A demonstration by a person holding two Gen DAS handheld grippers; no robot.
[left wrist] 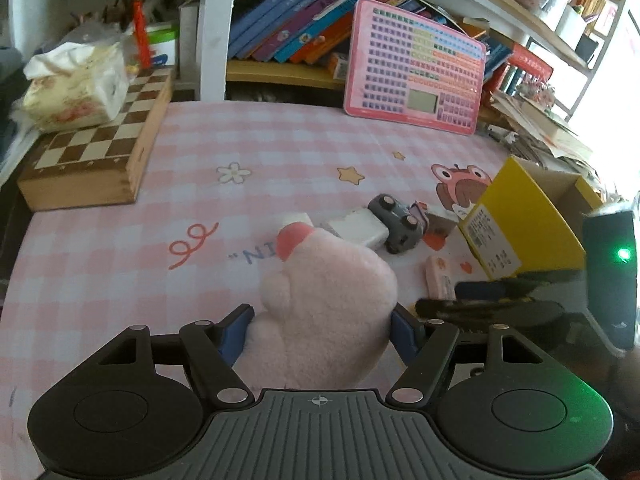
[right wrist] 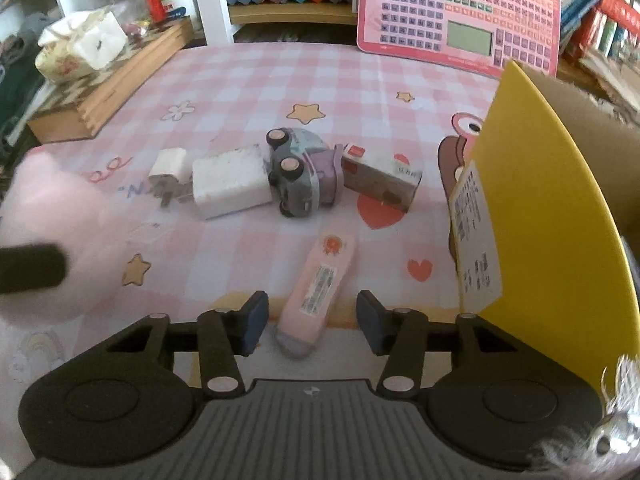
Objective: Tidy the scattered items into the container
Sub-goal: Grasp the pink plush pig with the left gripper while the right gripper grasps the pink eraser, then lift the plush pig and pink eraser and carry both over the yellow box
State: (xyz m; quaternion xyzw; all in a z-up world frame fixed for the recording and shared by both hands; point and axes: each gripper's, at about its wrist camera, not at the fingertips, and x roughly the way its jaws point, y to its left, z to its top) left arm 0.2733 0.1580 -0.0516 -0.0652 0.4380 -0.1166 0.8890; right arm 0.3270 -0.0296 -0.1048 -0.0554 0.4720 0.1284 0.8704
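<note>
The left gripper (left wrist: pixel 320 322) is squeezing the plush (left wrist: pixel 320 304) between its blue pads, the soft body bulging past both. The risk I see: plush compresses, so it may be slipping out on the way across, or dragging its low end through the clutter ahead.

The right gripper (right wrist: pixel 312 322) is standing at a narrow gap astride the pink case (right wrist: pixel 318 292), but its pads are not touching the case, so nothing is being held yet. Closing off-centre could be pushing the case away instead of pinching it.

Just beyond, the chargers (right wrist: pixel 228 182), the car (right wrist: pixel 300 172) and the small carton (right wrist: pixel 380 178) are lying bunched together, touching. A low pass with the plush could be knocking them about.

To the right, the box (right wrist: pixel 552 208) is standing with its yellow flap up. Both grippers are crowding that side; they may be colliding, or the flap may be blocking the drop.
</note>
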